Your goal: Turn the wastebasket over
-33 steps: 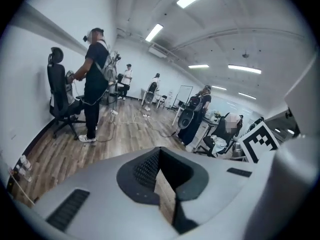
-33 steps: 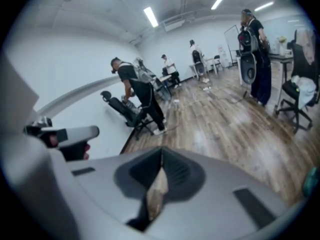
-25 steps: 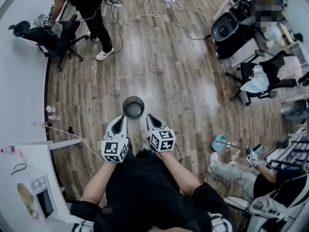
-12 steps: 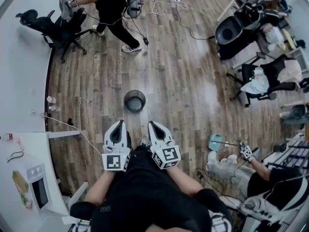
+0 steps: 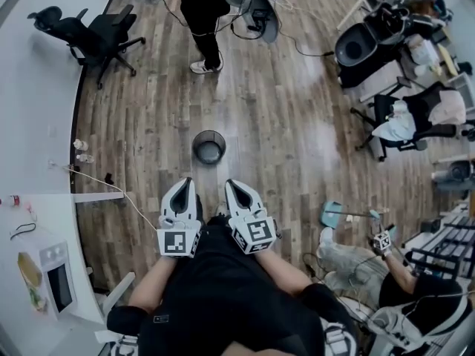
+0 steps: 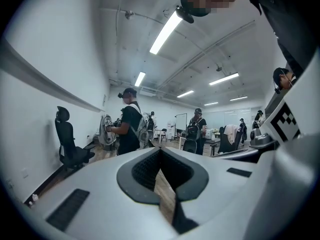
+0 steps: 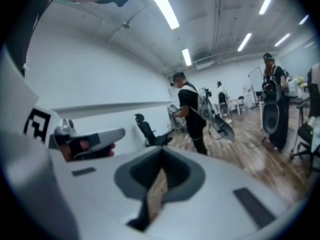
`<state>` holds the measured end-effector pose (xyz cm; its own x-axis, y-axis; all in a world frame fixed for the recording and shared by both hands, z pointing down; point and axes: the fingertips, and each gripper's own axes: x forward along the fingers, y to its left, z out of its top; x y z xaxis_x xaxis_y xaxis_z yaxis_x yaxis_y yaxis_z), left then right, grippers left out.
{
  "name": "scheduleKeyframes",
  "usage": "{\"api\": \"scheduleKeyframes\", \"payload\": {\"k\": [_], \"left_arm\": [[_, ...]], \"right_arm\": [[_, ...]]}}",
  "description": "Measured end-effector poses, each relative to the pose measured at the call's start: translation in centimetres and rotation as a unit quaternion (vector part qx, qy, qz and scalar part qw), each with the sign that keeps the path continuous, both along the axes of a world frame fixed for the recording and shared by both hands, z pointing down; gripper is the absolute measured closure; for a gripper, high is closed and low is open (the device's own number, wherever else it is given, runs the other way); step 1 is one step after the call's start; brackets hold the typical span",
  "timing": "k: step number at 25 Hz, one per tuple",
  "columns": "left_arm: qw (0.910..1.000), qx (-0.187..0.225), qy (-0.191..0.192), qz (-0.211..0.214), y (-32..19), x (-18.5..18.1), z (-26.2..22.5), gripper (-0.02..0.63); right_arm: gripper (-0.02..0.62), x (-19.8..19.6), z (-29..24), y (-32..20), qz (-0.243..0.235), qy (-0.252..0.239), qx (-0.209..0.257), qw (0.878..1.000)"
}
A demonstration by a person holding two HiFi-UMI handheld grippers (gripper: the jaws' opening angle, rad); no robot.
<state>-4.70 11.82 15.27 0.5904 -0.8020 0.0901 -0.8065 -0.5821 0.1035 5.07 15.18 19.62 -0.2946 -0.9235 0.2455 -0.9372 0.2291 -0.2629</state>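
Black mesh wastebasket [image 5: 209,147], brown wood-grain plank floor [image 5: 289,124], black office chair [image 5: 96,39], white wall [image 5: 30,110].

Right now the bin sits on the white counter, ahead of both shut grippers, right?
Not quite. The bin sits on the wooden floor, not the white counter, as the head view shows. It is ahead of the shut left gripper and right gripper.

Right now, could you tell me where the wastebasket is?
In the head view the wastebasket stands on the wooden floor near the middle, just ahead of the left gripper and right gripper, touching neither.
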Motion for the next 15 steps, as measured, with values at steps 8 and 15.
{"api": "scheduleKeyframes", "payload": {"k": [8, 15], "left_arm": [[0.9998, 0.011, -0.013, 0.007, 0.7, 0.7, 0.3, 0.572], [0.9998, 0.013, -0.009, 0.011, 1.9, 1.1, 0.3, 0.572]], "right_arm": [[0.563, 0.7, 0.1, 0.5, -0.001, 0.009, 0.0, 1.0], [0.563, 0.6, 0.5, 1.8, -0.006, 0.009, 0.002, 1.0]]}}
